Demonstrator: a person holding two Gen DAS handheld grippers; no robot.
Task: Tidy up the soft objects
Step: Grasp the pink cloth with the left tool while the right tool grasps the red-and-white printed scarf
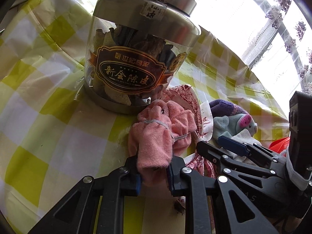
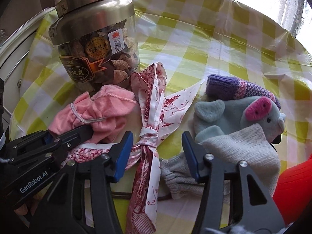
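A crumpled pink cloth (image 1: 156, 132) lies in front of the jar, and my left gripper (image 1: 154, 173) is shut on its near end. In the right wrist view that gripper (image 2: 85, 134) comes in from the left, clamped on the pink cloth (image 2: 101, 109). My right gripper (image 2: 157, 152) stands open astride the knot of a red-and-white patterned scarf (image 2: 148, 136); its pads do not touch the fabric. To the right lie a blue-grey plush pig (image 2: 243, 115), a purple knitted piece (image 2: 239, 89) and a grey woven cloth (image 2: 243, 148). From the left wrist view, the right gripper (image 1: 210, 142) sits beside the plush pig (image 1: 237, 124).
A tall glass jar (image 1: 136, 58) with a metal lid and dried peel inside stands just behind the pink cloth, on a yellow-and-white checked tablecloth (image 2: 214, 44). A red object (image 2: 292, 185) sits at the near right. A bright curtained window (image 1: 273, 39) lies beyond the table edge.
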